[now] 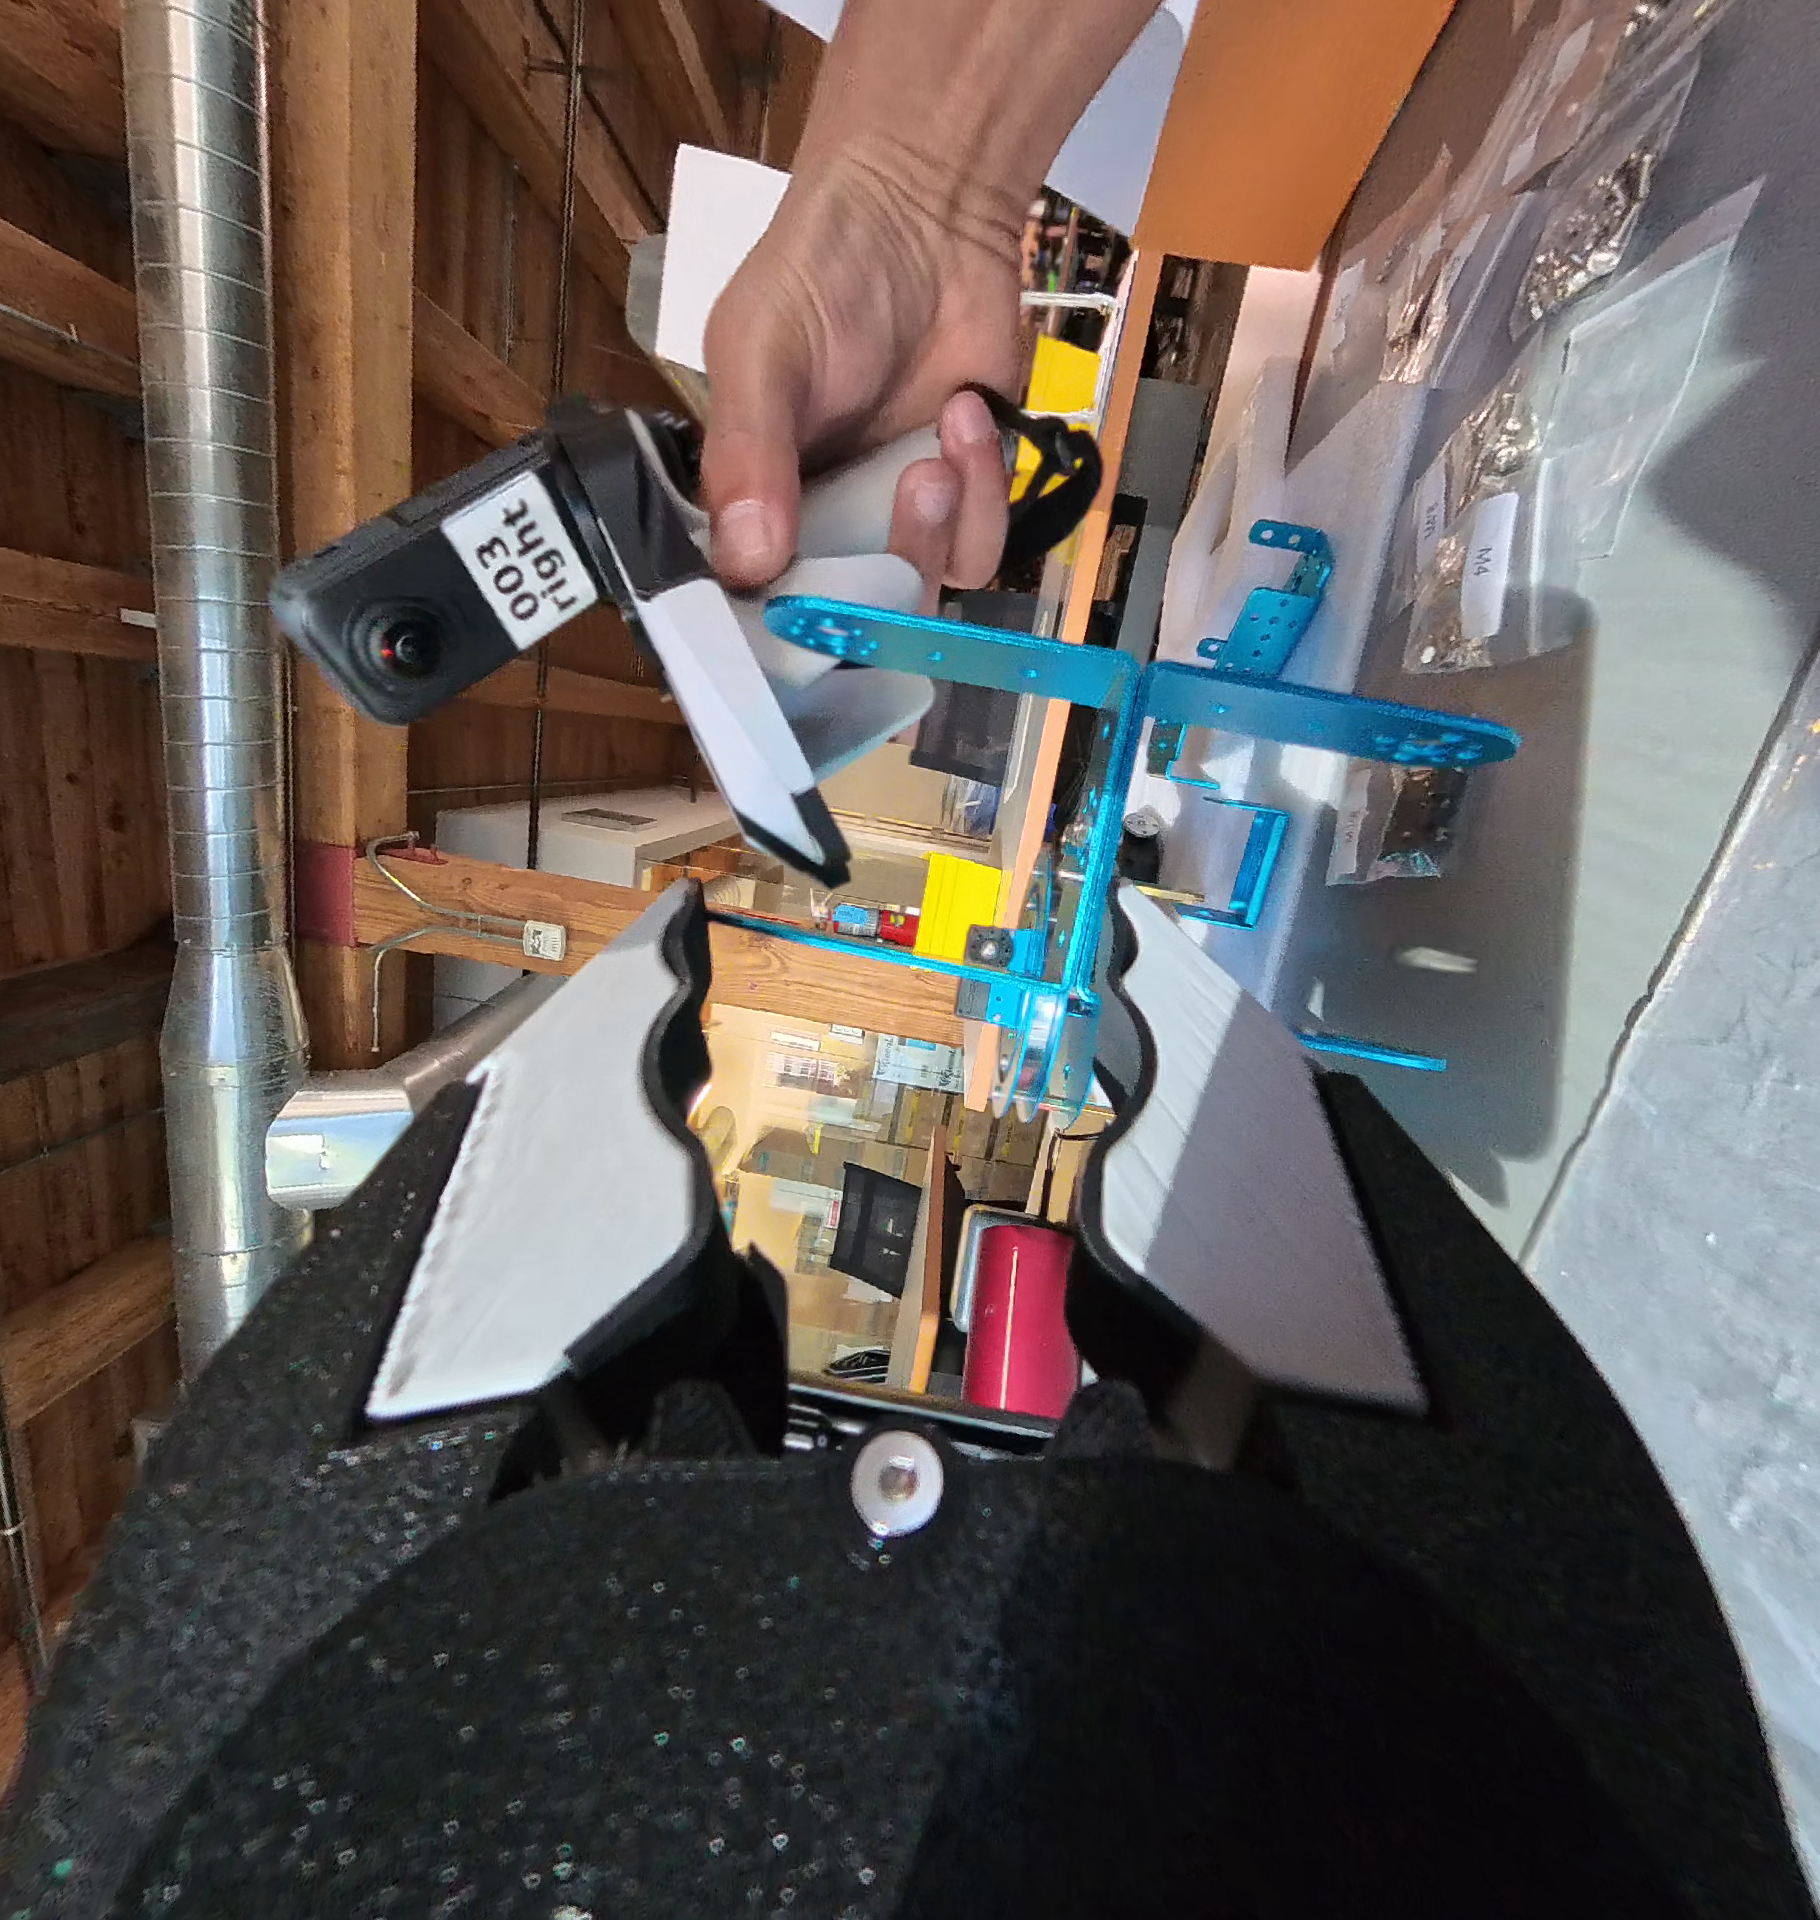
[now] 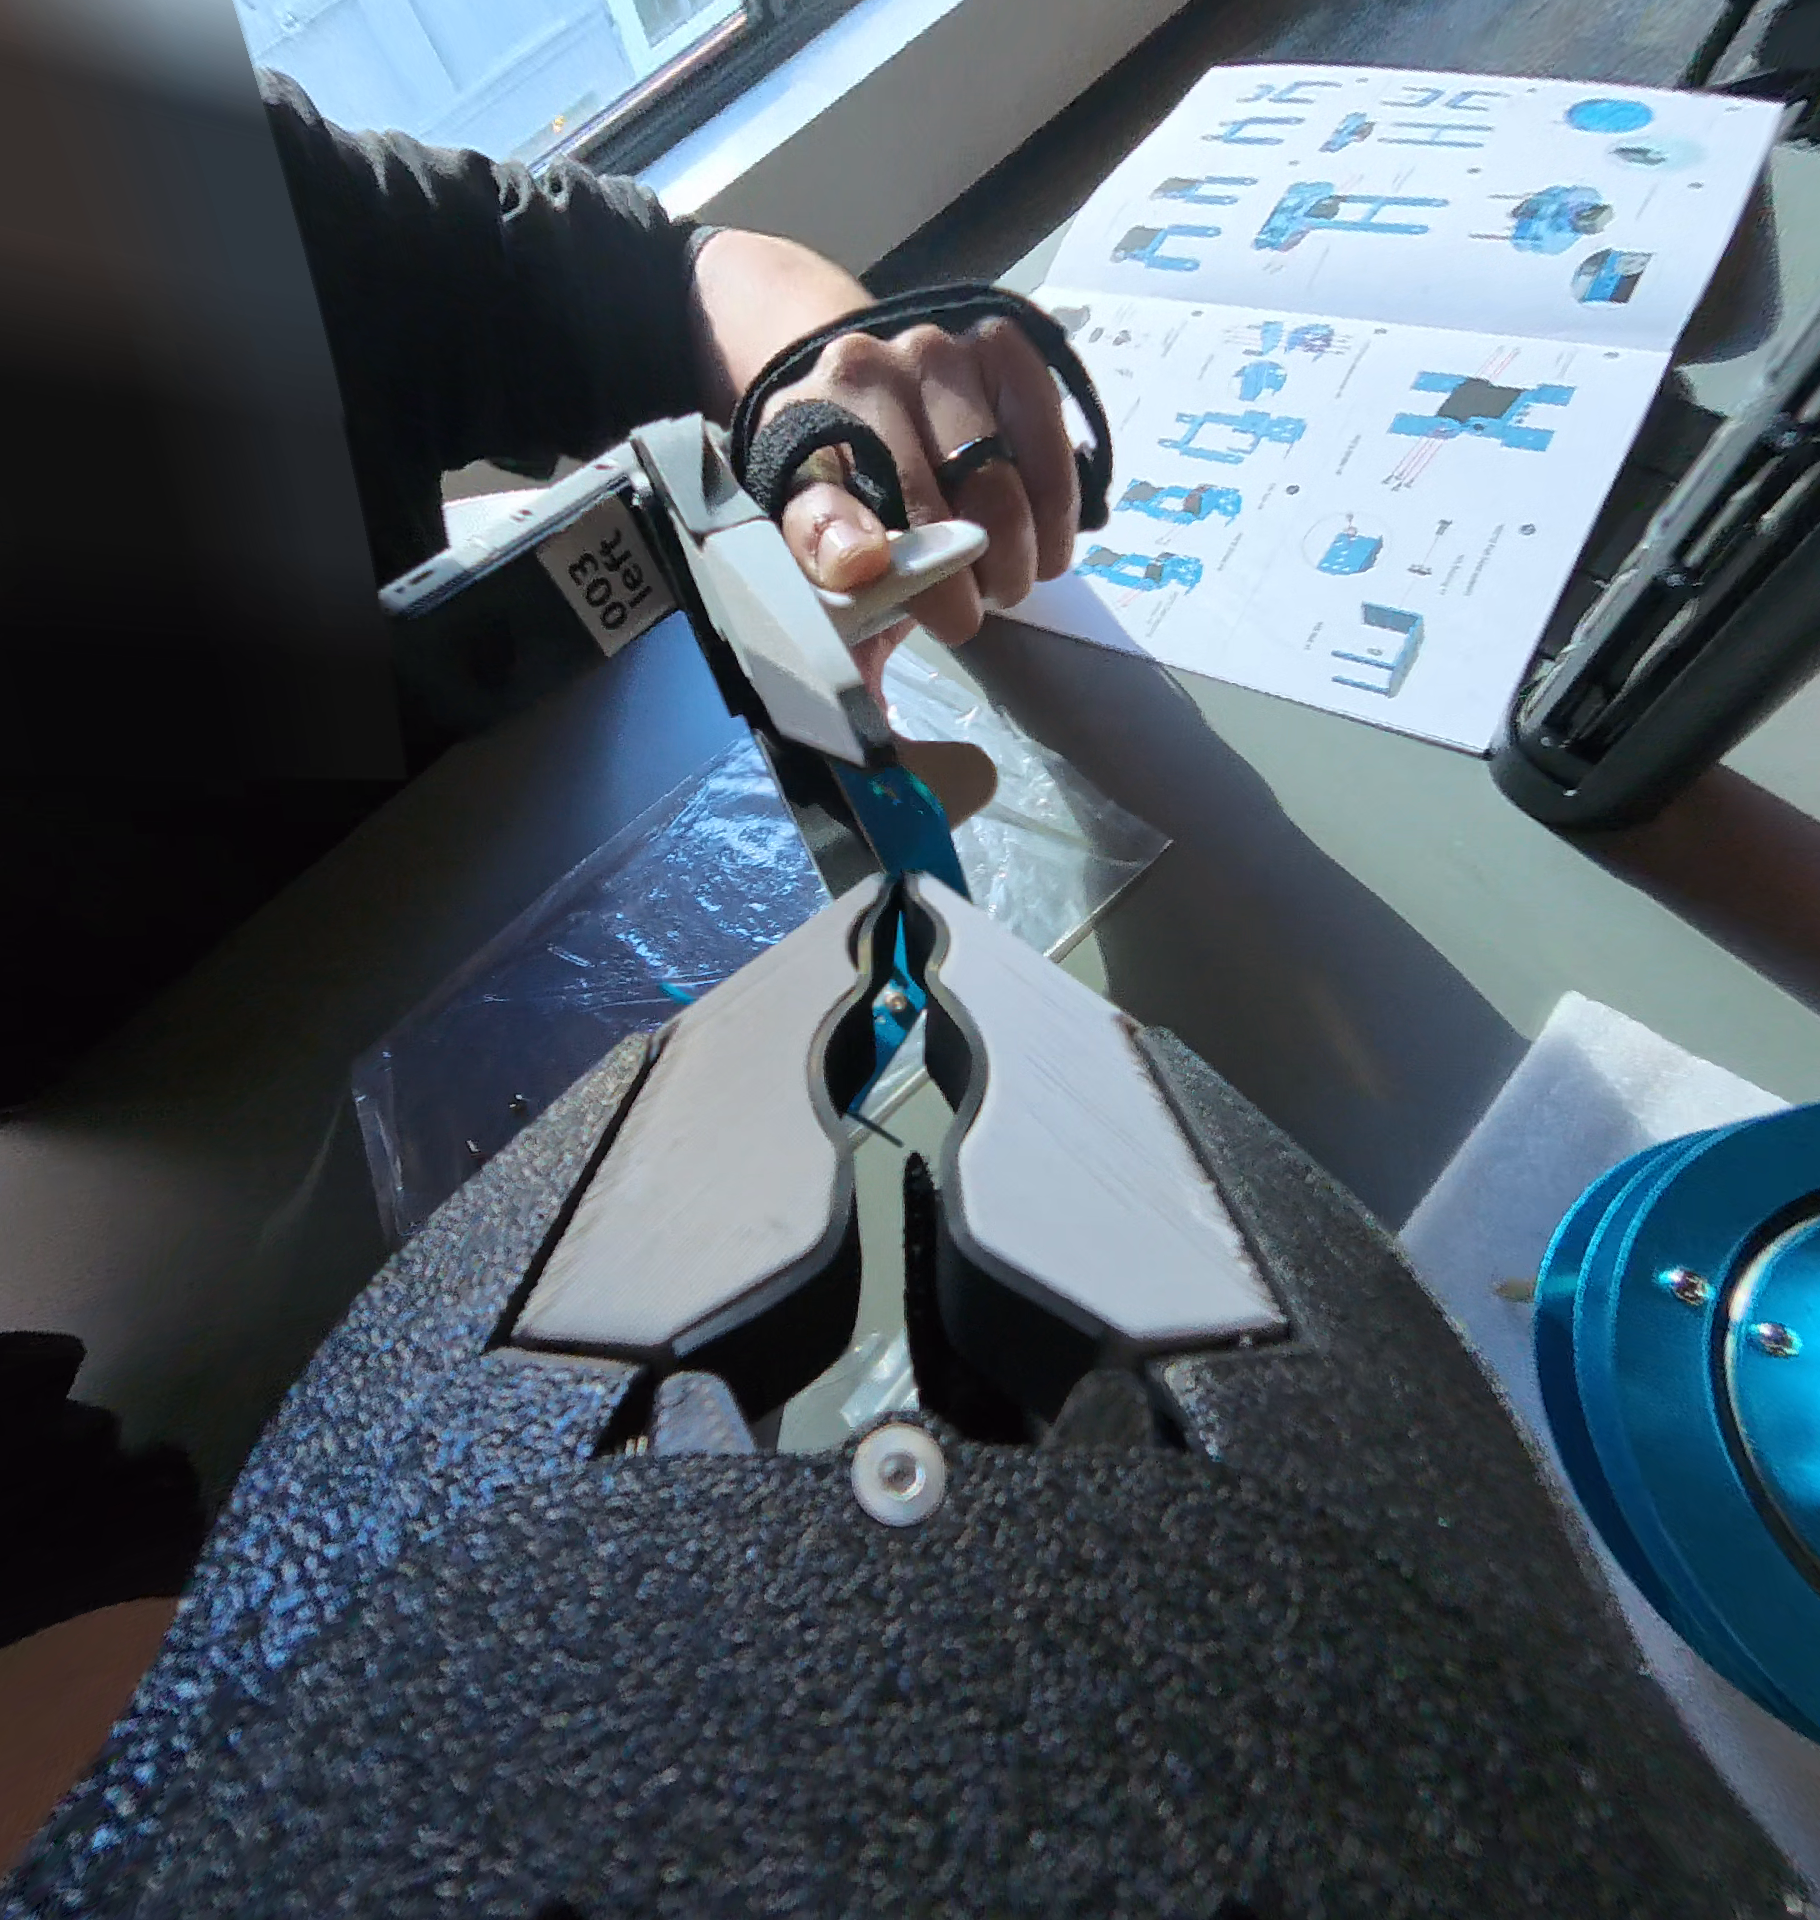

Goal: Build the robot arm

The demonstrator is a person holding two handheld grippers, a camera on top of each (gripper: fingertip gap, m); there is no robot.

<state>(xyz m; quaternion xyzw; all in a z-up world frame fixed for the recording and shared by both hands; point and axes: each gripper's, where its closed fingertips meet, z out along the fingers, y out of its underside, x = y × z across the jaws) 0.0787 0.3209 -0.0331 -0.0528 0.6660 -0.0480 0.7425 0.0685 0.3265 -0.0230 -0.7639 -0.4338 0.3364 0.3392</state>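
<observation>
In the left wrist view my left gripper (image 1: pixel 901 935) stands wide and is shut across a blue metal frame (image 1: pixel 1103 790) of perforated plates; one pad meets the end of a thin plate, the other presses the frame's upright side. My right gripper (image 1: pixel 828 868) comes in from above left with its tips closed at that thin plate's edge. In the right wrist view my right gripper (image 2: pixel 901 883) is shut on the thin blue plate (image 2: pixel 911 821), which runs between its pads. The left gripper (image 2: pixel 849 790) holds the plate's far end.
A printed sheet with blue drawings (image 2: pixel 1405 364) lies on the grey table (image 2: pixel 1405 883). A clear plastic bag (image 2: pixel 625 935) lies under the grippers. A blue metal disc (image 2: pixel 1716 1403) on white foam (image 2: pixel 1508 1143) is at the right. Bags of hardware (image 1: pixel 1488 499) and loose blue brackets (image 1: pixel 1249 862) lie on the table. My two grippers' fingertips are within a few centimetres of each other.
</observation>
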